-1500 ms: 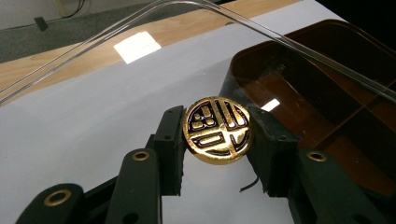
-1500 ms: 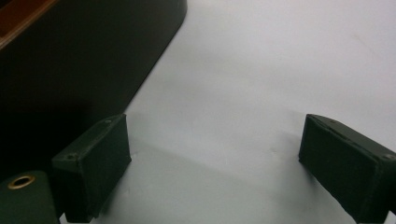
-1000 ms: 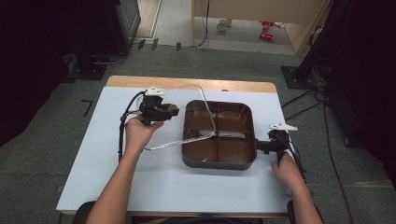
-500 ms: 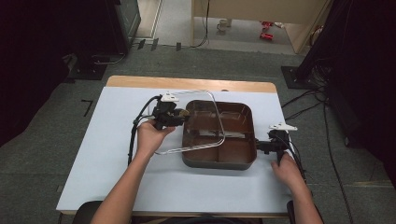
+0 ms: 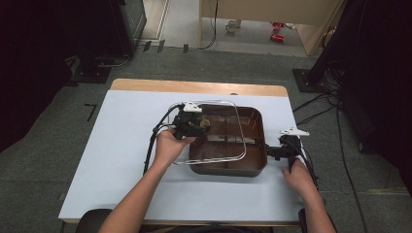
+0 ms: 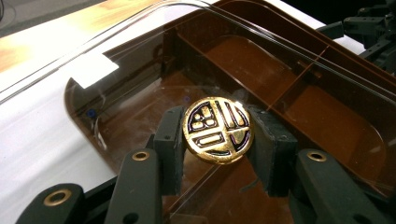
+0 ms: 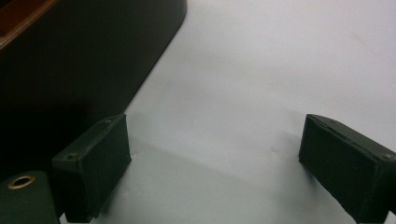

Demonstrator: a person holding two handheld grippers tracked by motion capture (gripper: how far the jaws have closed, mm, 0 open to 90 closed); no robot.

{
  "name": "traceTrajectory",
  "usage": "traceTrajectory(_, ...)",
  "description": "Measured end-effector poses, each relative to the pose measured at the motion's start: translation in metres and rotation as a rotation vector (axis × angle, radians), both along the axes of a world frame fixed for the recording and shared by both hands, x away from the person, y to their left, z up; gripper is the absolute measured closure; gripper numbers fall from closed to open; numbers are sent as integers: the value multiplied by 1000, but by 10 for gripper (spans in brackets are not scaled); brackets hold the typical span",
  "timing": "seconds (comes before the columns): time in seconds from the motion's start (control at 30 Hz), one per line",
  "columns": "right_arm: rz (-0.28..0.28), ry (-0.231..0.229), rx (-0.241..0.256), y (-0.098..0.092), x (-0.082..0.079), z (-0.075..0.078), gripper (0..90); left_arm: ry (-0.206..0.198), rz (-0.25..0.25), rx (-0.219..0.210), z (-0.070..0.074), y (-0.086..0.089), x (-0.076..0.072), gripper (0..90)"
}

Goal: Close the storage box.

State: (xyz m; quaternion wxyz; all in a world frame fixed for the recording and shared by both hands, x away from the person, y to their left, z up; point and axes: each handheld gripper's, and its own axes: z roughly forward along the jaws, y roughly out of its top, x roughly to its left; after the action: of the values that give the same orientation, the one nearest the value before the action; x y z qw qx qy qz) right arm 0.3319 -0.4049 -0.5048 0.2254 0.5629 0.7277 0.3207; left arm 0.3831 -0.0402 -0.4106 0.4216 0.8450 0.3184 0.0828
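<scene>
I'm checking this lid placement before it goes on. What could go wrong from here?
1. The left tool holds the clear lid only by its gold knob; the lid may swing or slip.
2. The lid sits offset left of the brown tray, so it might land on the rim.
3. The right tool is open beside the tray, not gripping it; the tray could slide.

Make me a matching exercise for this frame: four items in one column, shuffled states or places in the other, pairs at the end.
Items:
1. left gripper
2. right gripper
3. clear lid
4. brown tray

States or places:
A. resting on the white table, partitioned inside
B. jaws apart over bare table beside the tray's outer wall
C. shut on the gold knob
D. held by its knob, partly over the tray, its near-left corner past the rim

Pairs: 1-C, 2-B, 3-D, 4-A
</scene>
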Motion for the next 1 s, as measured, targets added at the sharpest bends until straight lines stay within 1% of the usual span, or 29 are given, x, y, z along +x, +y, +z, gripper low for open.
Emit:
traceTrajectory(0.1, 1, -1, -1, 0, 0, 0, 83, -1, -9, -5, 1, -3, -1, 598)
traceTrajectory(0.2, 1, -1, -1, 0, 0, 0, 83, -7, -34, -20, 4, -11, -1, 598)
traceTrajectory(0.27, 1, -1, 0, 0, 0, 0, 83, -9, -43, -19, 5, -14, -2, 598)
traceTrajectory(0.33, 1, 0, -1, 0, 0, 0, 83, -16, -64, -5, 6, -23, -1, 598)
traceTrajectory(0.37, 1, 0, -1, 0, 0, 0, 83, -16, -64, -5, 6, -23, -1, 598)
traceTrajectory(0.4, -1, 1, 0, 0, 0, 0, 83, -12, -75, -3, 5, -28, -1, 598)
traceTrajectory(0.47, -1, 1, 1, 0, 0, 0, 83, -7, -87, -6, 3, -32, 0, 598)
traceTrajectory(0.6, -1, 1, 0, 0, 0, 0, 83, 1, -104, 2, 0, -38, 2, 598)
traceTrajectory(0.7, -1, 1, 0, 0, 0, 0, 83, -2, -108, 1, -1, -41, 3, 598)
traceTrajectory(0.73, -1, 0, 1, 0, 0, 0, 83, -1, -121, -3, -2, -44, 4, 598)
traceTrajectory(0.83, 0, 0, 0, 0, 0, 0, 83, 9, -128, -5, -3, -48, 6, 598)
traceTrajectory(0.9, 0, 0, 0, 0, 0, 0, 83, 7, -132, 0, -4, -51, 6, 598)
traceTrajectory(1.0, -1, 1, 0, 0, 0, 0, 83, -12, -152, 31, -6, -58, 6, 598)
